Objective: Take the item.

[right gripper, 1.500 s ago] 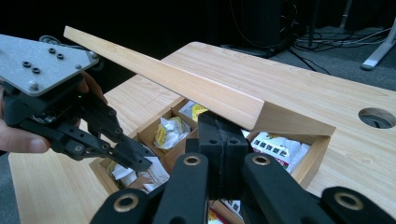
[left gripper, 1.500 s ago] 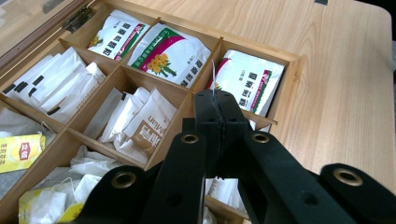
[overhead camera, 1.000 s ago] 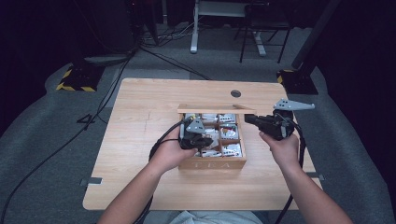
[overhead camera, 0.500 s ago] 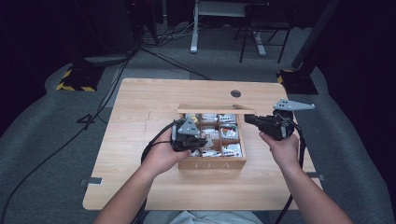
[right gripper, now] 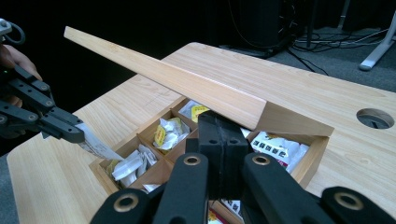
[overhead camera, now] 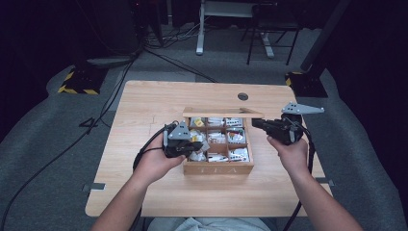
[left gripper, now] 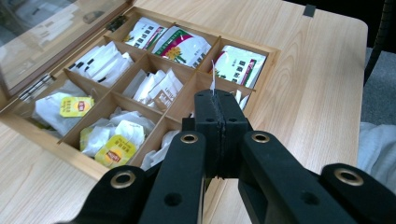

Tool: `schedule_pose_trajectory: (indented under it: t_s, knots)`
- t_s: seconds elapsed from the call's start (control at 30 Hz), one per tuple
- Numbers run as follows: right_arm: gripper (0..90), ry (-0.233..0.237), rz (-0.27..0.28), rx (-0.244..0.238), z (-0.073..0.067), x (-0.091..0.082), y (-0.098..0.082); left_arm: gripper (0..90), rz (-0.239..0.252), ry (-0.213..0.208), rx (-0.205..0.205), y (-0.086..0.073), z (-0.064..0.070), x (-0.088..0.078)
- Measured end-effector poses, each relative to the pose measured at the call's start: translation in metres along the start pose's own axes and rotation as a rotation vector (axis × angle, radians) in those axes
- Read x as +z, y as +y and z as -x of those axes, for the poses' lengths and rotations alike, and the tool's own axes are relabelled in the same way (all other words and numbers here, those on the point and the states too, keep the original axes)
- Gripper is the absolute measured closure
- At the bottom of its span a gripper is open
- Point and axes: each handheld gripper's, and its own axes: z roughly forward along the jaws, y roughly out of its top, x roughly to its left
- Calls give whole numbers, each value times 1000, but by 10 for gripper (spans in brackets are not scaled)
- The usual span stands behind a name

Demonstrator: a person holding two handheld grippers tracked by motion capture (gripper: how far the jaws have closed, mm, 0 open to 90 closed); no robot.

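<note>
Left claw (left gripper: 219,109) pinching white tea bag (right gripper: 99,148) over open wooden tea box (overhead camera: 219,167)

tea box (overhead camera: 217,168) mid-table (overhead camera: 144,103), lid (overhead camera: 222,112) behind; sachets (left gripper: 182,44) inside, perhaps nine compartments.

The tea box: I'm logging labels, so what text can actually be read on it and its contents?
"TEA": on the front wall of the wooden box, high view.
Yellow tags on the tea bags: a red logo, lettering too blurred to read.
White and green sachets: print too small to read.
</note>
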Motion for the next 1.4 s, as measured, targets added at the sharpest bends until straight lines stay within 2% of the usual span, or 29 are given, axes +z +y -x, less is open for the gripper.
schedule_pose_trajectory:
  t_s: [0.53, 0.7, 1.0, 1.17, 1.33, 1.4]
  knots:
    - [899, -1, -5, -1, 0, 1, 0, 897, 3, 63, -28, -21, -11, -27]
    - [899, 2, -5, 3, 0, 1, -1, 897, 20, 75, -42, -27, -16, -34]
    - [899, 3, -5, 3, 0, 1, -1, 896, 17, 103, -39, -36, -23, -42]
    - [899, 1, -9, 3, 1, 1, -1, 896, 24, 114, -52, -43, -27, -47]
    - [899, 0, -9, 2, 1, 1, -1, 895, 35, 121, -90, -55, -34, -52]
    - [899, 1, -9, 3, 1, 1, -1, 894, 33, 136, -102, -60, -37, -54]
